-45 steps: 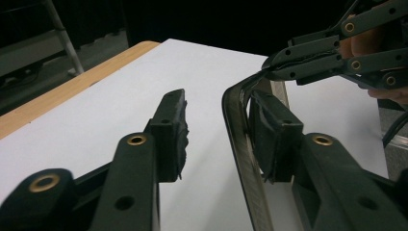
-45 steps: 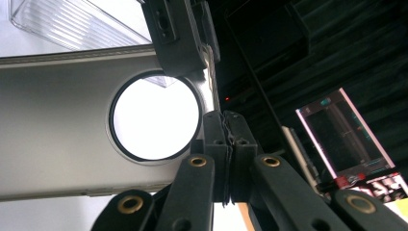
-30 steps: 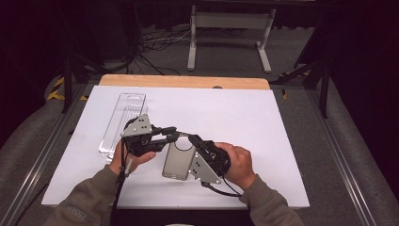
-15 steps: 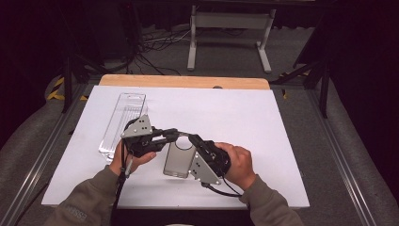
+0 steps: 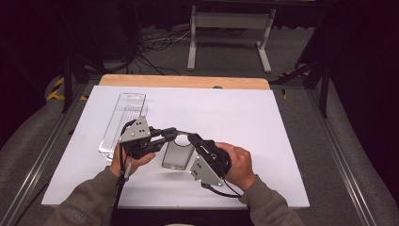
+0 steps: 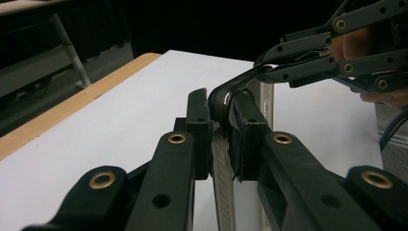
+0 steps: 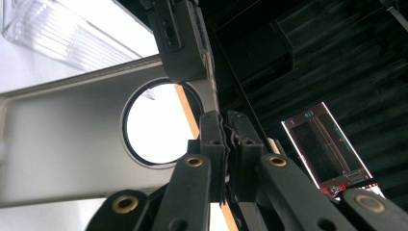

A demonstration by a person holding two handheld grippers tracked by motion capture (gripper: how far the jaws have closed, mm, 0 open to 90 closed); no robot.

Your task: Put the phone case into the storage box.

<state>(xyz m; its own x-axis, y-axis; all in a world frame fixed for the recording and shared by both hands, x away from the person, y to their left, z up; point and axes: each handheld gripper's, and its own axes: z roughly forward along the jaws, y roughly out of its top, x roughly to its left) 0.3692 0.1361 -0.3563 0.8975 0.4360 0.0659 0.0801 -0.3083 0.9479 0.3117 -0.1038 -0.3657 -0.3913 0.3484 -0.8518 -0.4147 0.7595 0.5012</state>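
Two hand-held grippers pinching one phone case over the white surface (image 5: pixel 263 117).

Leftmost we see a clear ribbed plastic tray (image 5: pixel 123 123) lying idle. The left hand-held gripper (image 5: pixel 173 133) is clenched on the case's thin edge; earlier frames are given, and its jaws have just been closing on it. The grey, glossy phone case (image 5: pixel 177 155) with round cutout hangs between both, long axis running away from us. The right hand-held gripper (image 5: pixel 190 137) grasps the rim beside the cutout, equally near.
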